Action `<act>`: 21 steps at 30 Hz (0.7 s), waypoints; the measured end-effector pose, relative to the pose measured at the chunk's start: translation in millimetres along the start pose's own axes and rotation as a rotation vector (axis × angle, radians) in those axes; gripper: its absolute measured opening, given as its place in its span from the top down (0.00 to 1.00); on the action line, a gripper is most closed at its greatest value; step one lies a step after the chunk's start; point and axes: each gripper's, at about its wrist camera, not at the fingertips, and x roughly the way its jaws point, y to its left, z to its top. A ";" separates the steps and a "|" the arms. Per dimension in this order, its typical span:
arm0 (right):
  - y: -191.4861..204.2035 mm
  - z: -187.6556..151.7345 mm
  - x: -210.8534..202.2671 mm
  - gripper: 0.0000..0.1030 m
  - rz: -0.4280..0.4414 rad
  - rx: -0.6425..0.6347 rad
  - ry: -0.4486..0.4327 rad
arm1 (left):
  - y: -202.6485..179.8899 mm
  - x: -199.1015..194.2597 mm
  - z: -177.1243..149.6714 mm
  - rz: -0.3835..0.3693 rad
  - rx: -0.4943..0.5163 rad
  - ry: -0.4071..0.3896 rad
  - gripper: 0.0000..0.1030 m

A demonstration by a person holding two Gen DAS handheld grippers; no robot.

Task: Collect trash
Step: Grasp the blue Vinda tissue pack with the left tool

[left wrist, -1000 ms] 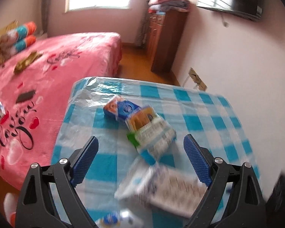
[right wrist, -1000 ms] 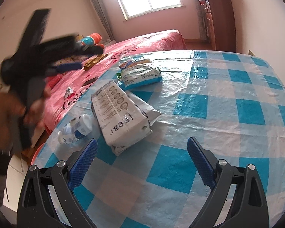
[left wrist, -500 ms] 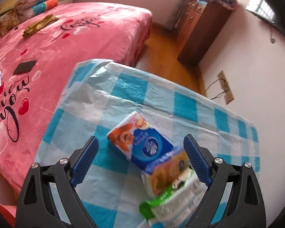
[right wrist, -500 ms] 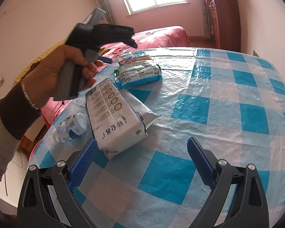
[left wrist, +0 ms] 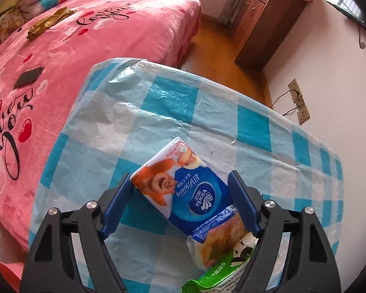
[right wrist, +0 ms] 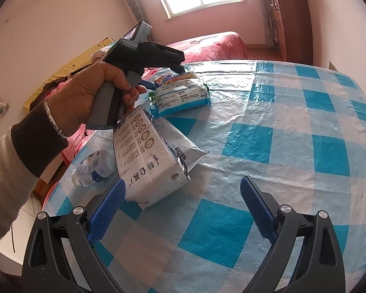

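The left gripper [left wrist: 180, 197] has dropped over the tissue pack [left wrist: 183, 190] on the checked tablecloth [left wrist: 139, 122]; its jaws are closing, the pack between them, left pad touching its corner. Only the right wrist view shows the left hand [right wrist: 92, 97], white bag [right wrist: 148, 156] and bottle [right wrist: 92, 168]. The right gripper [right wrist: 183, 207] hangs wide apart, empty.

Tissue pack [left wrist: 183, 190] on worktop [left wrist: 139, 122], between jaws of closing left gripper [left wrist: 180, 195]. Snack packet [left wrist: 222, 244] overlaps pack's near end. Large bag [right wrist: 146, 156] nearer right gripper [right wrist: 183, 210], bottle [right wrist: 92, 168] left of bag. Bed [left wrist: 61, 48] beyond worktop's left edge.
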 end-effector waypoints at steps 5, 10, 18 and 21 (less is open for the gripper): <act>2.4 2.9 -0.2 0.09 0.013 -0.003 0.002 | -5.0 -4.6 -12.2 -0.022 0.040 0.011 0.24; 3.6 0.7 -1.5 0.09 0.034 0.012 0.017 | -15.3 -14.0 -37.8 -0.060 0.120 0.033 0.24; 9.6 -13.6 -6.1 0.09 0.017 -0.015 0.043 | -36.8 -32.9 -88.1 -0.146 0.274 0.100 0.24; 8.9 -16.7 -6.8 0.09 0.007 -0.018 0.047 | -43.1 -37.6 -99.8 -0.170 0.331 0.124 0.24</act>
